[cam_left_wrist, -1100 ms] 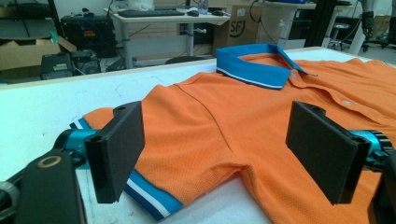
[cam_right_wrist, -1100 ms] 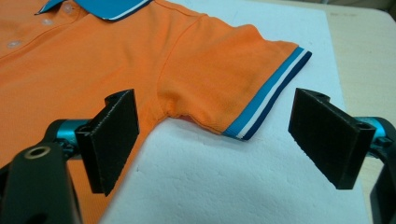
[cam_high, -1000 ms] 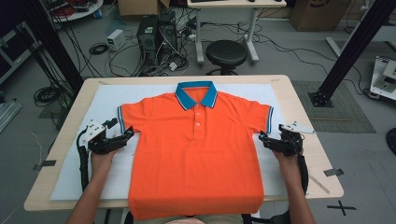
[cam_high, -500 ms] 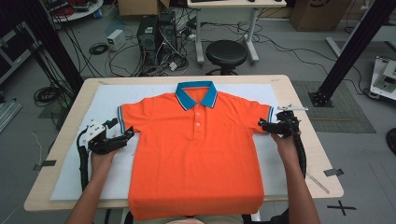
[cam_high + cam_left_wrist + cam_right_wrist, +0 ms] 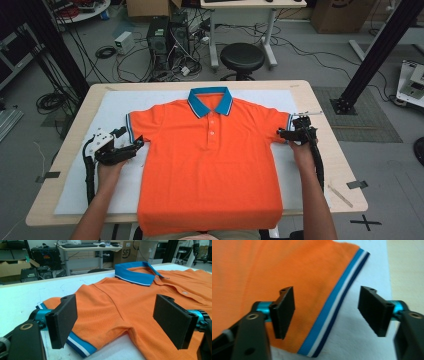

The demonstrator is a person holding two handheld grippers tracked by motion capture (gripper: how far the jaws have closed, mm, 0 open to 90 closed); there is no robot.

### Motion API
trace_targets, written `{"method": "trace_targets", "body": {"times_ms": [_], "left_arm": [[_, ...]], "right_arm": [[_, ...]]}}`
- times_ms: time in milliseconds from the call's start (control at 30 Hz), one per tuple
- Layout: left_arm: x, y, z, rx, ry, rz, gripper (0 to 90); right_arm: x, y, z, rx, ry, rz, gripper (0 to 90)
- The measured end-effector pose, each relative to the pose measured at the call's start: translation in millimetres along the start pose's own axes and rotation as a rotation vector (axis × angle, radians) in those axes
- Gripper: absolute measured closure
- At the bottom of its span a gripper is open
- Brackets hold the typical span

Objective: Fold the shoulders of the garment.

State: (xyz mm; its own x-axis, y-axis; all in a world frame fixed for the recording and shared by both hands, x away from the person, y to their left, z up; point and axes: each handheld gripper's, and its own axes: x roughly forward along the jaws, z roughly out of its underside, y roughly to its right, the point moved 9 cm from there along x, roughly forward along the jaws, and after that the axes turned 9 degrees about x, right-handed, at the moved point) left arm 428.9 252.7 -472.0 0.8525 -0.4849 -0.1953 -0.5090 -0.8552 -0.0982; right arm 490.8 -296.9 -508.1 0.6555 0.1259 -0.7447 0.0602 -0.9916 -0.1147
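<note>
While the shirt (image 5: 209, 160) is lying flat and unfolded on the white mat (image 5: 75, 190), collar away from the person, the work is only beginning: no fold is made yet. The left gripper (image 5: 131, 146) is waiting open at one sleeve (image 5: 75, 345). The right gripper (image 5: 286, 133), jaws just closing but gripping nothing, is straddling the other cuff (image 5: 334, 307). The high view is showing the whole layout; the right gripper view is revealing the cuff's stripes between the pads.

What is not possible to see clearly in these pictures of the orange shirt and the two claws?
- Shirt bottom hem: in the high view it hangs past the table's near edge, underside hidden.
- Right sleeve cuff: in the right claw view, motion blur hides whether a pad touches it.
- Left sleeve cuff: in the left claw view, partly behind one pad.
</note>
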Motion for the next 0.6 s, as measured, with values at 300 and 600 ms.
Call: {"method": "trace_targets", "body": {"times_ms": [300, 600], "left_arm": [[0.1, 0.1, 0.1, 0.004, -0.002, 0.000, 19.8], [0.2, 0.5, 0.0, 0.008, -0.002, 0.002, 19.8]], "right_arm": [[5.6, 0.5, 0.0, 0.024, -0.031, 0.011, 59.8], [1.4, -15.4, -5.6, -0.063, -0.031, 0.001, 81.6]]}}
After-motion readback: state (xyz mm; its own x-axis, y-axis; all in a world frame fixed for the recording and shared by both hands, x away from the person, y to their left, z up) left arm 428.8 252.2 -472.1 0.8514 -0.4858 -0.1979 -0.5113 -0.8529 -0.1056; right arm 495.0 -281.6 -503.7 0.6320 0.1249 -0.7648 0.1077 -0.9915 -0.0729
